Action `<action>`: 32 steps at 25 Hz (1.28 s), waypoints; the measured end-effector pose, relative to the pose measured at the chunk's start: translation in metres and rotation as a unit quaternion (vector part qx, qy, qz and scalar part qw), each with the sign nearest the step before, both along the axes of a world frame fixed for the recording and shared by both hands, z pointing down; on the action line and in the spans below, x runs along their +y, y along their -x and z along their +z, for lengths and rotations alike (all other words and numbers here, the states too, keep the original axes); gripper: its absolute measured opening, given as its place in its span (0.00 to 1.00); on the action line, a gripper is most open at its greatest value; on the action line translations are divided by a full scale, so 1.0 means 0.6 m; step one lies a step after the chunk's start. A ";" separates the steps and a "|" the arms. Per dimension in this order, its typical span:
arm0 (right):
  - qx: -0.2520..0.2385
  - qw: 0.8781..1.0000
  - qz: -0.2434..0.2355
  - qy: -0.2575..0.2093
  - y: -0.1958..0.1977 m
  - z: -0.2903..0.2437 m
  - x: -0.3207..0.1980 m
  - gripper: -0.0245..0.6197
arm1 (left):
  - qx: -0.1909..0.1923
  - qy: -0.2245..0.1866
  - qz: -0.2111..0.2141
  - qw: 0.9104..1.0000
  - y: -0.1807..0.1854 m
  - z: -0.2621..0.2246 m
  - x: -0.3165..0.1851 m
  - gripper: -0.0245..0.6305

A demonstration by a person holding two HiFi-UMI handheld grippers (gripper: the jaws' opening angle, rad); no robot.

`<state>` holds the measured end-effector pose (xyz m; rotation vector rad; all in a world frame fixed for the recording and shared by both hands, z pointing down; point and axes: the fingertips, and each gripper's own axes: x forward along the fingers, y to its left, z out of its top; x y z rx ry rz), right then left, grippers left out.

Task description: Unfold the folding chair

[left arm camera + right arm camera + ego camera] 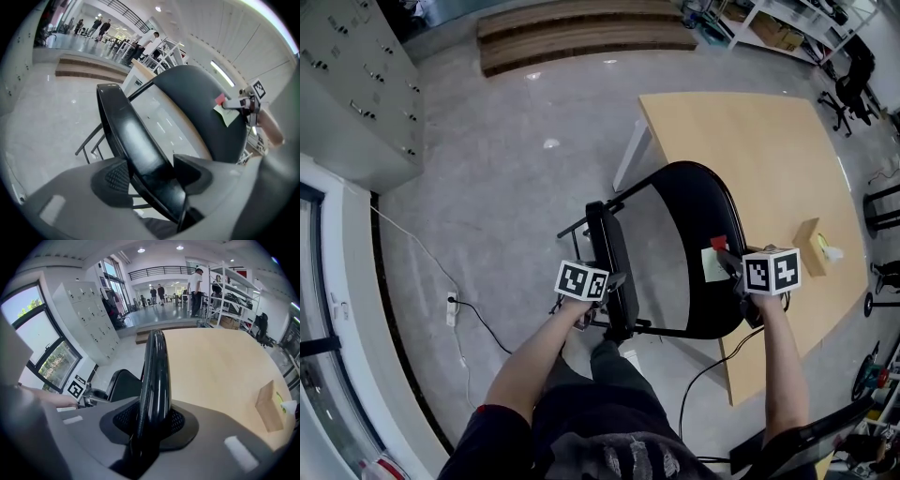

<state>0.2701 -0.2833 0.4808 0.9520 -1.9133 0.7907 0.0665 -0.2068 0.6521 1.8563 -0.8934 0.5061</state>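
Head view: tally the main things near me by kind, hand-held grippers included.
folding chair: 1
wooden table: 1
tissue box: 1
hand-held gripper: 2, left and right, both on the folding chair
Total: 5

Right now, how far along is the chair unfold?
Done: the narrower black panel and the round black panel stand apart, floor showing between them. In hand: left gripper clamps the narrower panel, right gripper clamps the round panel's rim. Left: the narrower panel stands on edge; likely more spreading, then release.
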 end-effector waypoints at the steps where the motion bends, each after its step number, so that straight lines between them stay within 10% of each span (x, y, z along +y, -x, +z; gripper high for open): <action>1: -0.003 1.000 0.001 0.001 0.001 0.001 0.000 0.19 | -0.001 0.002 -0.006 1.000 0.010 0.002 0.004 0.44; 11: -0.015 1.000 0.008 0.004 0.026 0.023 0.007 0.20 | 0.016 0.035 -0.094 0.995 0.126 0.043 0.038 0.41; 17: -0.027 1.000 0.009 0.011 0.052 0.037 0.012 0.20 | 0.068 0.056 -0.193 0.977 0.202 0.073 0.052 0.38; 32: -0.039 0.999 0.020 0.013 0.092 0.047 0.001 0.19 | 0.087 0.033 -0.220 0.971 0.274 0.097 0.040 0.36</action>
